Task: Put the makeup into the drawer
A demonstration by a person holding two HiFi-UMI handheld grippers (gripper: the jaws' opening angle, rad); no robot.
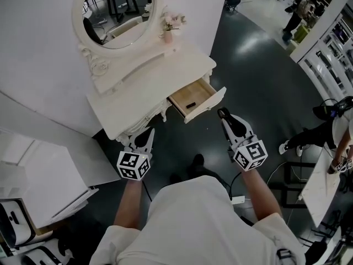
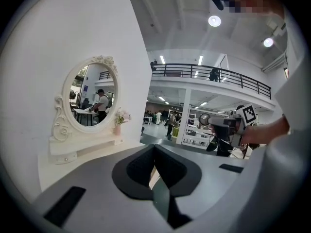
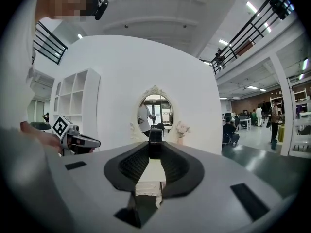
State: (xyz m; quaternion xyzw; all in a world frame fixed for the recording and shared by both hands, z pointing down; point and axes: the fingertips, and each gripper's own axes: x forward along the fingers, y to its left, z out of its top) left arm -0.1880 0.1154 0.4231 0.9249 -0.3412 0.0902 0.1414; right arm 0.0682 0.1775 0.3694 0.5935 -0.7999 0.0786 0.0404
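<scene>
The right tongs (image 3: 155, 154) are closed on the makeup (image 3: 155, 137), a small black block with flat, squared faces. It is pinched upright between the ribbed dark pads at the very tips. In the head view that makeup is held in the air just in front of the drawer (image 1: 214, 100), near its right corner.

The drawer stands pulled out from the white surface (image 1: 160, 73). It has a pale, bare-wood inside and a white painted front, and a small black stick (image 1: 190, 105) lies on its floor.

The left tongs (image 2: 154, 148) are narrow, with the tips meeting and nothing between them. They hover by the surface's carved, scrolled front edge.

An oval mirror (image 1: 116, 12) in an ornate moulded frame rises at the back. A small pink vase (image 1: 167, 36) of pale flowers is beside it. The floor (image 1: 253, 65) is dark and glossy.
</scene>
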